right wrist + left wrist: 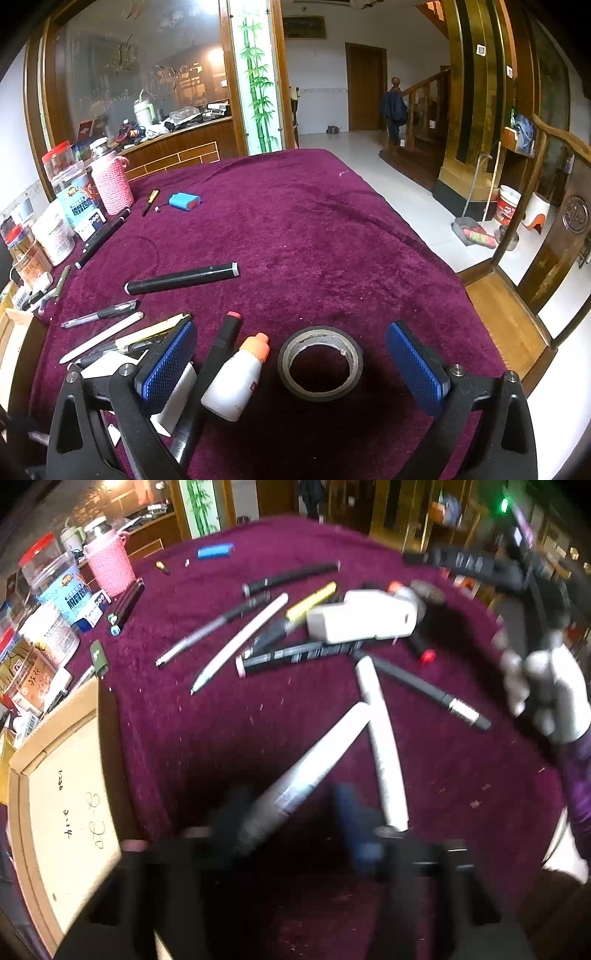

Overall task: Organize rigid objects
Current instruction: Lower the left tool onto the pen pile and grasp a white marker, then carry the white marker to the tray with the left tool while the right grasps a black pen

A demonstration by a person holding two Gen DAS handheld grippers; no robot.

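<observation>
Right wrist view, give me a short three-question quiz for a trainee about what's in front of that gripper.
1. True or false: the right gripper is shut on the tape roll.
2. The cap on the white bottle is: A blue, B orange, C green.
3. Fill in: the tape roll lies ___ on the cloth.
Key: 1 false, its jaws stand open, clear of the roll; 2 B; 3 flat.
</observation>
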